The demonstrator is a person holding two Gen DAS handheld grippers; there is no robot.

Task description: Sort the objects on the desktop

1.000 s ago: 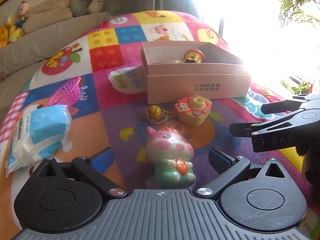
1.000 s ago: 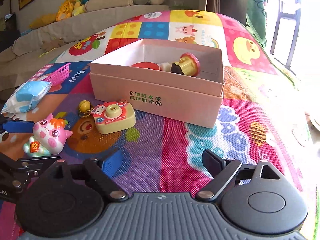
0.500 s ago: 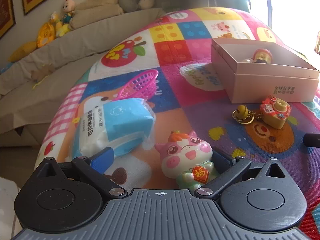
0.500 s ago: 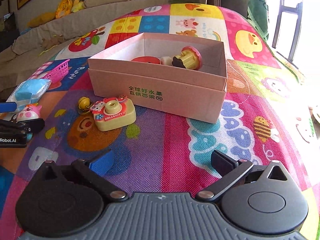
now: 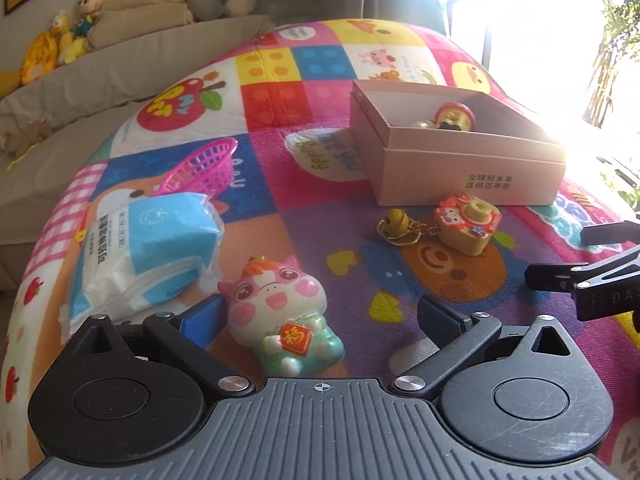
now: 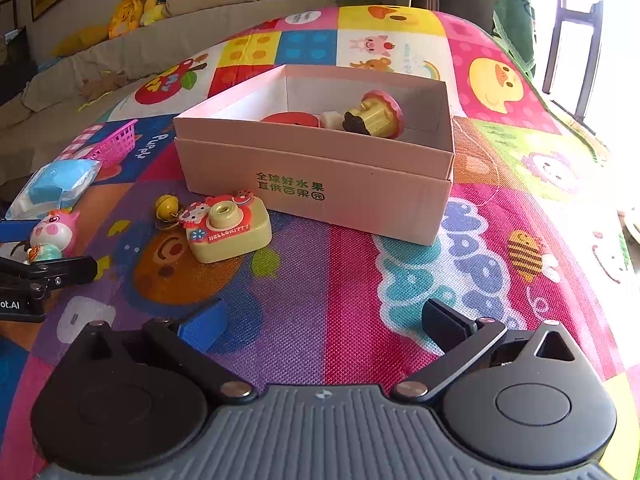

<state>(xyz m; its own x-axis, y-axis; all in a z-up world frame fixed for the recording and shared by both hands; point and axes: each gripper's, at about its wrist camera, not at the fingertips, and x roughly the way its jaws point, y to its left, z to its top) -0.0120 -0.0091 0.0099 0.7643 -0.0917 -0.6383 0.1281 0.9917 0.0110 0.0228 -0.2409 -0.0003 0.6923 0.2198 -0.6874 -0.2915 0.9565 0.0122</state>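
A pink-and-green cow toy [image 5: 280,312] lies on the colourful mat between the fingers of my left gripper [image 5: 320,312], which is open around it, the left finger against the toy. The toy also shows in the right wrist view [image 6: 52,236]. A yellow toy camera [image 5: 468,224] with a bell keychain [image 5: 394,224] lies in front of the pink cardboard box [image 5: 460,168], which holds a few small toys. My right gripper [image 6: 320,324] is open and empty over the mat, short of the camera [image 6: 228,232] and box [image 6: 320,184].
A blue tissue pack [image 5: 148,244] and a pink plastic basket [image 5: 200,168] lie left of the cow toy. The right gripper's fingers [image 5: 580,276] show at the right edge. A sofa with plush toys [image 5: 72,40] stands behind the mat.
My left gripper swung left then back right with the cow toy between its fingers, which have spread wider. The right gripper moved slightly closer to the box.
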